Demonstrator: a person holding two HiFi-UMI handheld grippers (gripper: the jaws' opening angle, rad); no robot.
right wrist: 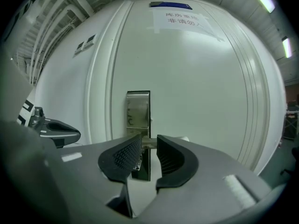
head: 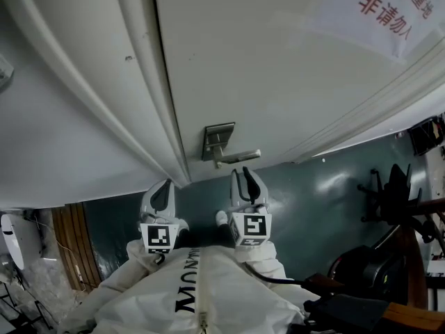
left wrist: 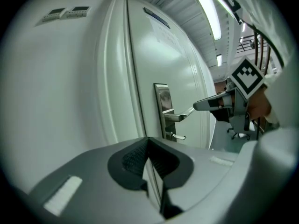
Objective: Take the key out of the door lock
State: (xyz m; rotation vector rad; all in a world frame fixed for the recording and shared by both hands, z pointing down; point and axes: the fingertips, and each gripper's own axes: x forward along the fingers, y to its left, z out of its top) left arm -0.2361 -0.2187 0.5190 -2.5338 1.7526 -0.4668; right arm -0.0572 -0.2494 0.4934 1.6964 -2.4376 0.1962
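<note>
A steel lock plate (head: 217, 140) with a lever handle (head: 240, 156) sits on the white door (head: 278, 68). In the left gripper view a small key (left wrist: 179, 136) sticks out of the plate (left wrist: 163, 110) below the handle (left wrist: 181, 116). My right gripper (right wrist: 149, 146) faces the plate (right wrist: 138, 110) with its jaws apart and nothing pressed between the pads; the handle shows in the gap and the key is hidden there. It hangs just below the handle in the head view (head: 247, 178). My left gripper (left wrist: 148, 146) is shut and empty, left of the right one (head: 163, 192).
The door frame (head: 149, 96) and white wall (head: 62, 138) lie to the left. A paper notice with red print (head: 389, 9) is stuck on the door. Office chairs and dark equipment (head: 396, 207) stand on the green floor to the right.
</note>
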